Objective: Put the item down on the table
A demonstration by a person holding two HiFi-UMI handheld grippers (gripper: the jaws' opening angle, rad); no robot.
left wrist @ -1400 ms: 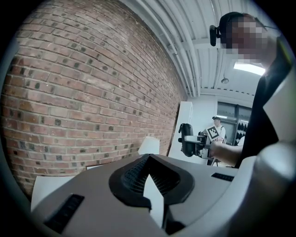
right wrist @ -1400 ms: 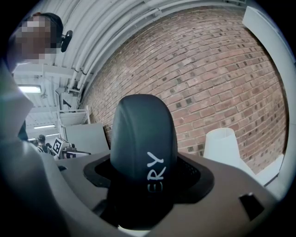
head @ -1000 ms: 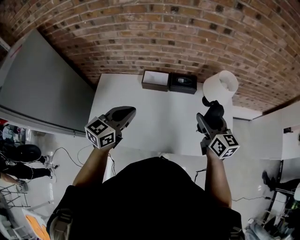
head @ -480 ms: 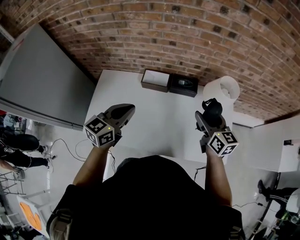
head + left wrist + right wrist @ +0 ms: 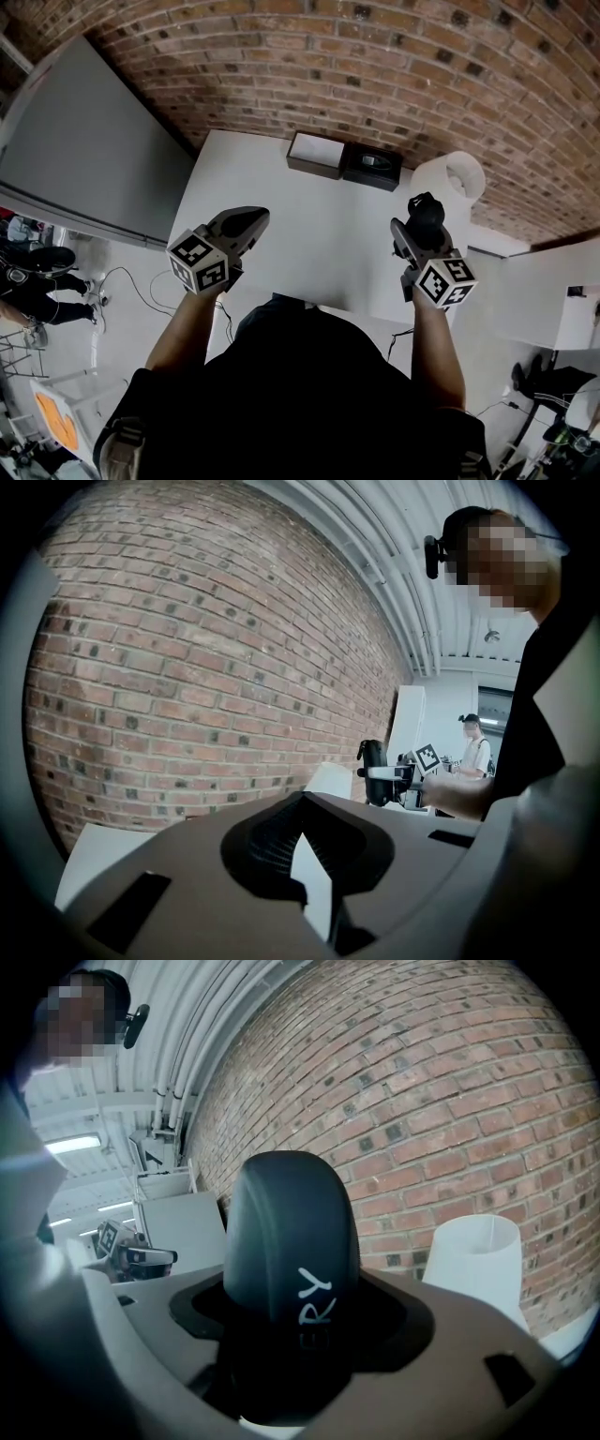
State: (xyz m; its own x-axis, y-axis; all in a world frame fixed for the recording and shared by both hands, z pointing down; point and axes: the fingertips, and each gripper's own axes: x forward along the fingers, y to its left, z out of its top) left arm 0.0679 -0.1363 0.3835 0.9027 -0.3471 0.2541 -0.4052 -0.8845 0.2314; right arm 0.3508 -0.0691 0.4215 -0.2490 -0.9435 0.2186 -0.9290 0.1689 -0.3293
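Red brick wall (image 5: 375, 56) | smooth white table (image 5: 319, 225) | right claw (image 5: 421, 228) clamps rounded matte-black item (image 5: 291, 1241) | left claw (image 5: 251, 218) closed, empty

The brick wall (image 5: 375, 75) is red-brown with pale mortar lines. The table (image 5: 309, 234) is plain white, as is the cylinder (image 5: 450, 183). The item (image 5: 291, 1241) is black with white lettering. The left gripper (image 5: 246, 223) and right gripper (image 5: 424, 220) are grey, their cubes chequered black and white. The big panel (image 5: 84, 159) is grey.
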